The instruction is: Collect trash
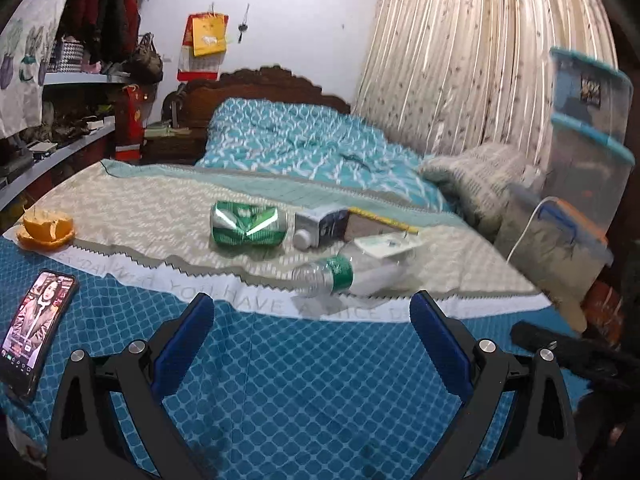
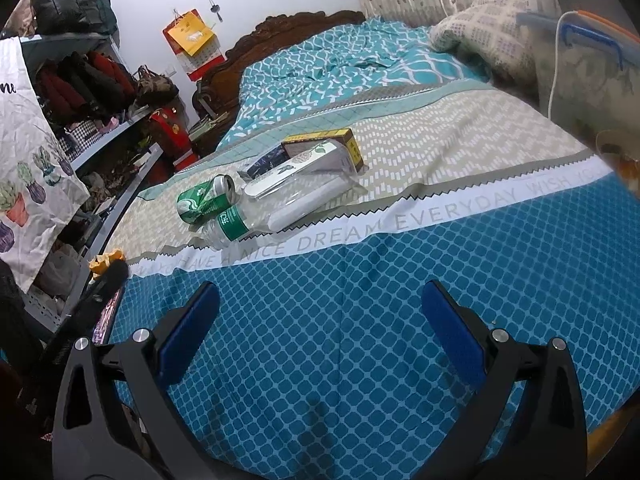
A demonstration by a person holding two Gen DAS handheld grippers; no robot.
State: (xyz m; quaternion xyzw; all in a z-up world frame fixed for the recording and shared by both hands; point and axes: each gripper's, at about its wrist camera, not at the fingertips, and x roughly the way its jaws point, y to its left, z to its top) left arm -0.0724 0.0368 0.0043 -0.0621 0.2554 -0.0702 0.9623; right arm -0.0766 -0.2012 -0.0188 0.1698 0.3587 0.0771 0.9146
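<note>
Green-and-silver crushed can (image 1: 249, 227), clear bottle (image 1: 344, 272) with green label, orange peel (image 1: 47, 228), blue diamond-patterned bedspread (image 1: 280, 380)

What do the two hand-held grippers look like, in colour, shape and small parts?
Both look alike. The left hand-held gripper has a black frame with triangular cut-outs, round silver bolts at the joints and two flat fingers faced with blue pads. The right hand-held gripper shows the same black frame, silver bolts and blue-padded fingers. No cables, markings or sleeves are visible.
</note>
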